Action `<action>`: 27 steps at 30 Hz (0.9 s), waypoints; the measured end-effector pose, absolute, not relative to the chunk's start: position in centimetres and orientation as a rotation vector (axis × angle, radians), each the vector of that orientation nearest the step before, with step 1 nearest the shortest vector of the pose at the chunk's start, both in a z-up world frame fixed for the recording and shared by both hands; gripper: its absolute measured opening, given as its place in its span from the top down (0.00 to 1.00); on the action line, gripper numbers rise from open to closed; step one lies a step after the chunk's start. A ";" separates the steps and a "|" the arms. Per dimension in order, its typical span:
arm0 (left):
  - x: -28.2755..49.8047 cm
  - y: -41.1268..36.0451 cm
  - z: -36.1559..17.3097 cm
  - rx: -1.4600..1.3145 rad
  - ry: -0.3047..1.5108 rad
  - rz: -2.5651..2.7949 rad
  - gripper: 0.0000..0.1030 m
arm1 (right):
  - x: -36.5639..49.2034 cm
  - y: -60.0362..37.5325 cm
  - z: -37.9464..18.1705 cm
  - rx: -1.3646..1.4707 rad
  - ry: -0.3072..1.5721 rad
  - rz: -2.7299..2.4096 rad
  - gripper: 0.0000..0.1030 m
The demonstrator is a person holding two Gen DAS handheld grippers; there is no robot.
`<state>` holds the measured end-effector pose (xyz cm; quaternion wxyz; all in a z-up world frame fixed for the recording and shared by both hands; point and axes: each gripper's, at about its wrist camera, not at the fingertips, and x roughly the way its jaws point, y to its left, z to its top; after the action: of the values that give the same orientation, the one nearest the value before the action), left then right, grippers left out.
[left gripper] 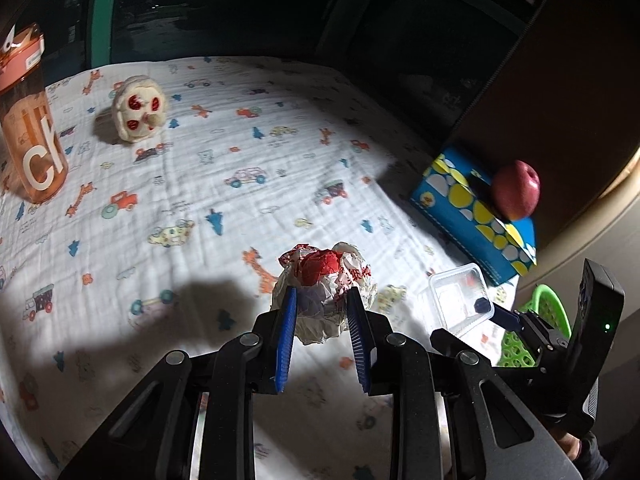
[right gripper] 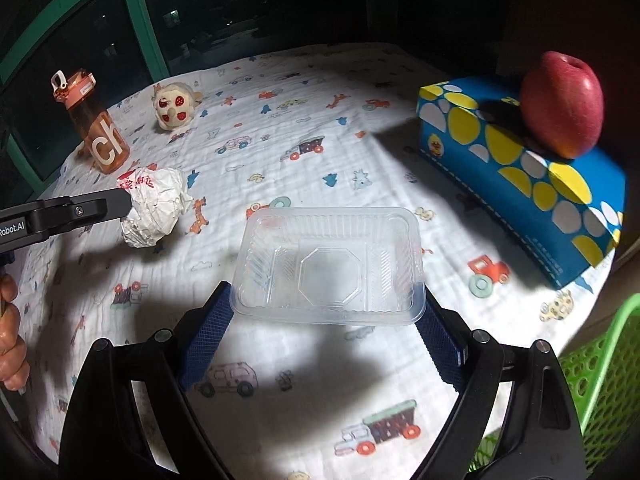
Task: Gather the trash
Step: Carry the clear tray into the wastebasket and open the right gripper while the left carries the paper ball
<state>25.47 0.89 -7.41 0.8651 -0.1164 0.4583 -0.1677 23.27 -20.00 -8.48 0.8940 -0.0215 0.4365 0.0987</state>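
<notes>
Your right gripper [right gripper: 326,312] grips the clear rectangular plastic tray [right gripper: 330,264] between its blue pads, lifted over the white vehicle-print tablecloth [right gripper: 280,380]. Your left gripper [left gripper: 322,300] is closed around the crumpled white-and-red paper wrapper ball [left gripper: 326,292], which sits on the cloth. At your right, beside the table, stands the green perforated plastic basket [right gripper: 608,368].

Green basket [right gripper: 604,364] cut off at edge

I see a white cloth [right gripper: 304,92] printed with cartoon cars, a red apple [right gripper: 562,104] on a blue box [right gripper: 520,184] with yellow-and-white dots, and an orange bottle [right gripper: 98,128].
</notes>
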 end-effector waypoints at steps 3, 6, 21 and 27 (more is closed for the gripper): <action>24.7 -0.6 -6.9 -0.236 0.957 -0.381 0.76 | 21.8 -21.2 -7.8 -0.038 0.898 0.187 0.16; 23.9 -2.2 -6.6 -0.229 0.956 -0.409 0.76 | 20.5 -22.7 -7.3 -0.020 0.890 0.165 0.16; 20.5 -10.9 -4.6 -0.146 0.945 -0.560 0.76 | 14.1 -30.7 -4.9 0.056 0.839 0.023 0.16; 19.2 -14.7 -3.9 -0.103 0.938 -0.624 0.76 | 11.6 -34.9 -4.4 0.092 0.821 -0.061 0.16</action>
<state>19.23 -14.70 -3.87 0.8443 -0.0488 0.4442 -0.2956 11.56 -34.88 -4.40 0.9155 0.0447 0.3987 -0.0294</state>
